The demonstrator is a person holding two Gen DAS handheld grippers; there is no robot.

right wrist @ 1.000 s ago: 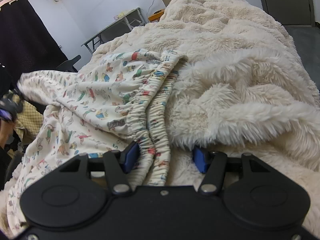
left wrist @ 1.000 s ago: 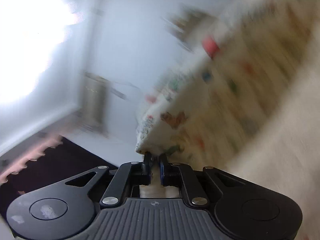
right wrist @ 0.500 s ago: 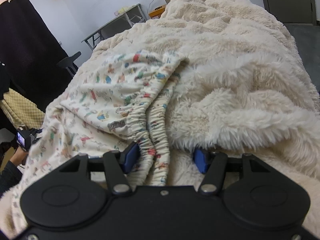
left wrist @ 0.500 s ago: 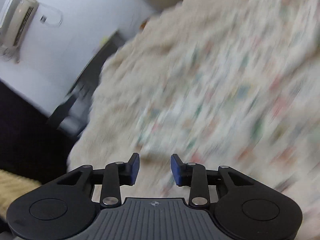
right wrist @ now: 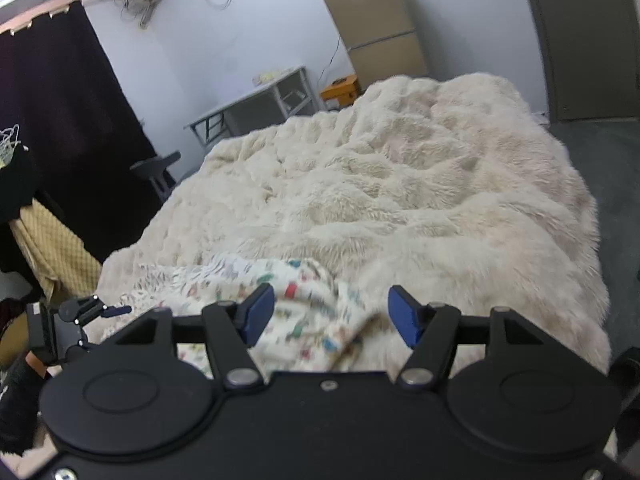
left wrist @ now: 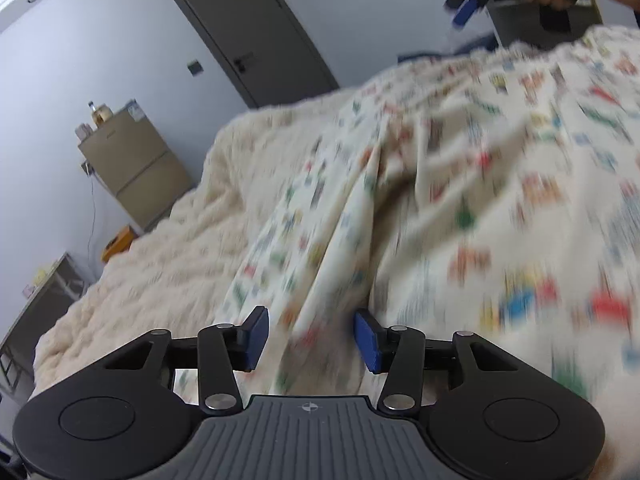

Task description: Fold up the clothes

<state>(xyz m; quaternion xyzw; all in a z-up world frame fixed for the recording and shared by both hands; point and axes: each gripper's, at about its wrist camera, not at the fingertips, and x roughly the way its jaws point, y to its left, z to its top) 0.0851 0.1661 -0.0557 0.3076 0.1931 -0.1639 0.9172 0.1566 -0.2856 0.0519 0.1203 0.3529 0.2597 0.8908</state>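
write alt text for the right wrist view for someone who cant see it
The open right gripper hovers over a crumpled patterned garment lying on a fluffy cream blanket that covers the bed. Behind stand a grey table, a beige fridge and a dark curtain.

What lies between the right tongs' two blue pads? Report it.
A bunched fold of the cream, colourfully printed garment lies on the fluffy cream blanket between the open right tongs' pads, ungripped; right wrist view.
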